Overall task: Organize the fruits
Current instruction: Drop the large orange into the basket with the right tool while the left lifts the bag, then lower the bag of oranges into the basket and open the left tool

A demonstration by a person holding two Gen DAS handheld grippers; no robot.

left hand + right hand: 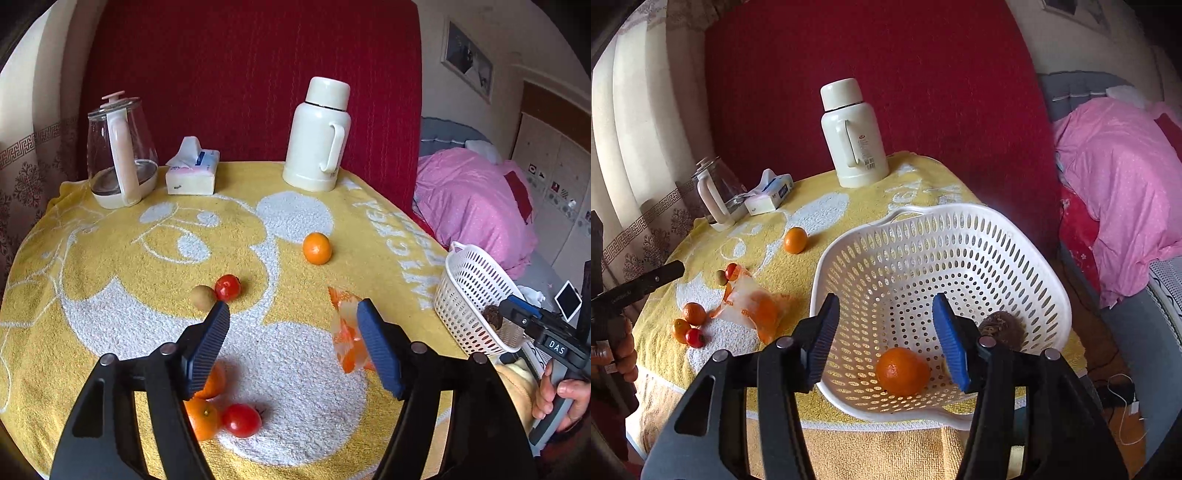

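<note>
The left gripper (291, 334) is held open over the yellow towel (110, 258), nothing between its jaws. The right gripper (884, 332) is also open, poised above the white basket (1045, 295) — an orange (902, 371) lies inside. More oranges (795, 240) and tomatoes (694, 337) are scattered on the towel.

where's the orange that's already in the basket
In the right wrist view, the orange lies on the white basket's floor, between the open right gripper's fingers, left of a brown fruit.
</note>
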